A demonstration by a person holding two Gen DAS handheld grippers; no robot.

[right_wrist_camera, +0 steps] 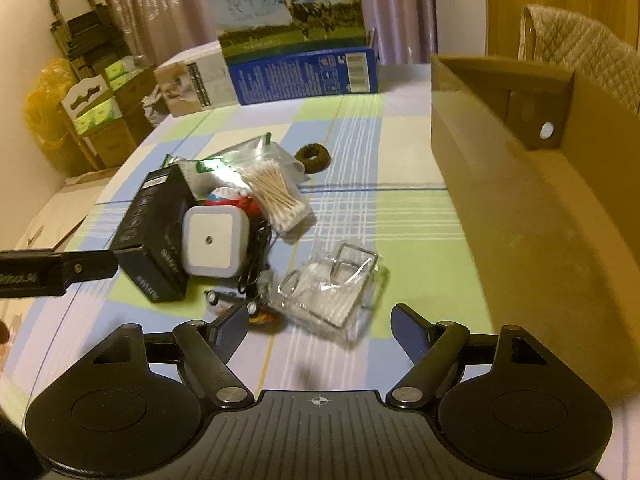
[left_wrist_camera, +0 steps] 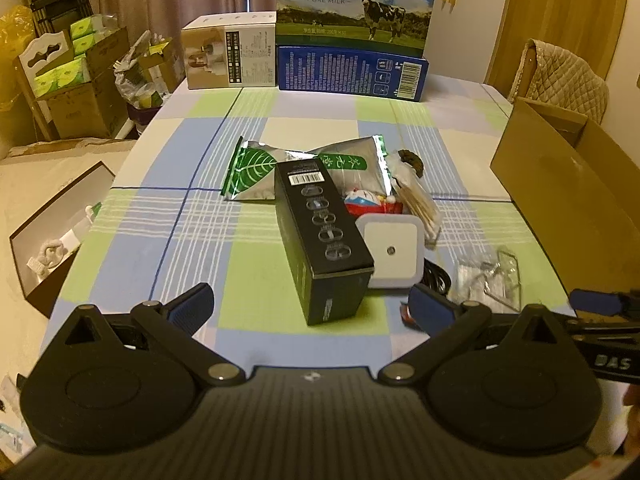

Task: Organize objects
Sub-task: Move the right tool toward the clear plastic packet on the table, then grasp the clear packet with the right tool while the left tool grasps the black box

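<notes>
Left gripper (left_wrist_camera: 310, 306): held low over the near edge of the table (left_wrist_camera: 248, 216), pointing level toward the far end; its blue-padded fingers (left_wrist_camera: 192, 306) are spread wide with nothing between them.
Right gripper (right_wrist_camera: 318, 328): also low at the near edge, angled slightly toward the pile; fingers wide apart, gripping nothing.
Black box (left_wrist_camera: 322, 240): lies lengthwise just ahead of the left gripper, its near end between the two spread fingers in that view but not touched by them.
White square night light (left_wrist_camera: 390, 250): leans against the black box's right side, ahead of the left gripper's right finger.
Clear packet with wire hook (right_wrist_camera: 332, 284): lies directly ahead of the right gripper's opening, close to the fingertips, apart from them.
Black cable (right_wrist_camera: 256, 256): coiled between the night light and the clear packet.
Cotton swabs bag (right_wrist_camera: 276, 196): behind the night light, farther from both grippers.
Silver-green foil packets (left_wrist_camera: 256, 170): at the back of the pile.
Dark ring-shaped item (right_wrist_camera: 313, 156): beyond the swabs, by itself on the cloth.
Cardboard box (right_wrist_camera: 540, 184): open, on the table's right side, beside the right gripper.
Milk carton box (left_wrist_camera: 354, 0): stands on a blue box at the table's far end.
</notes>
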